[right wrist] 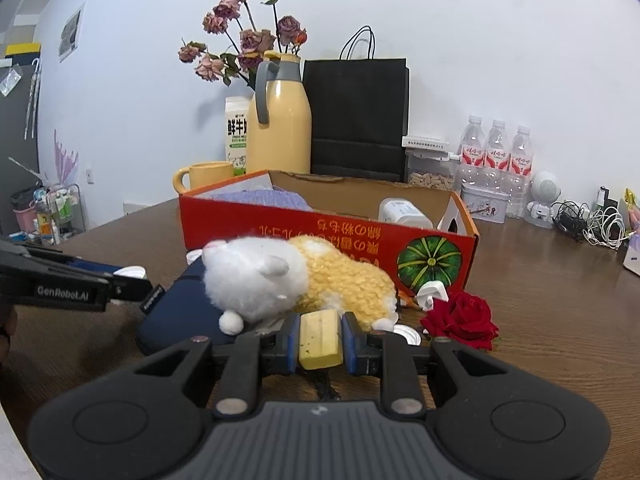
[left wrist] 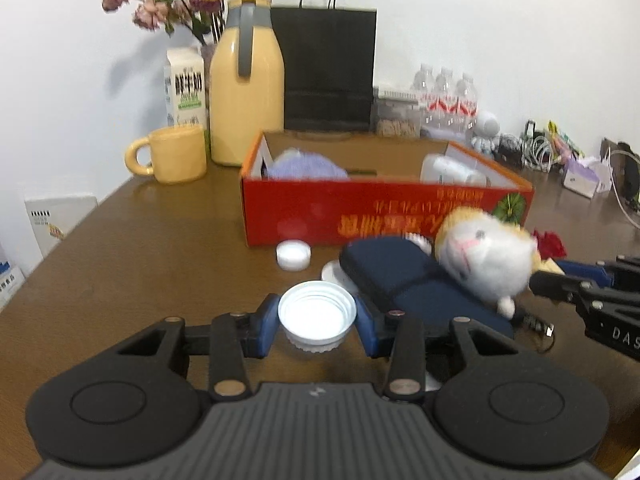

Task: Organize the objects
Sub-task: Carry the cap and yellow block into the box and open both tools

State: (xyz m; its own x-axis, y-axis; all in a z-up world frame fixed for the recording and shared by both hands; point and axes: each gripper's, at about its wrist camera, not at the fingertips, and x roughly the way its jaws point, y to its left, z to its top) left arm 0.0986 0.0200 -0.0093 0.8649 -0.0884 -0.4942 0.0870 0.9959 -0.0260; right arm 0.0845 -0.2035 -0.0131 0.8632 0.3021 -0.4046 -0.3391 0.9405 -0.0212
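The left hand-held gripper [left wrist: 317, 322] is closed on 1 white lid [left wrist: 317, 314] (light, rigid, slippery, best held across the rim) above the tabletop [left wrist: 160, 240]; the right hand-held gripper [right wrist: 320, 344] clamps a yellow block [right wrist: 320, 338].

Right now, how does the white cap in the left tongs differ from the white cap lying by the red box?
The held cap sits clamped between the left tongs, open side up, so its threaded inside shows. The loose cap lies on the table just in front of the red box, closed face up, nothing gripping it. The held cap looks larger, though it is also nearer the camera. Both are round, white and plastic-looking.
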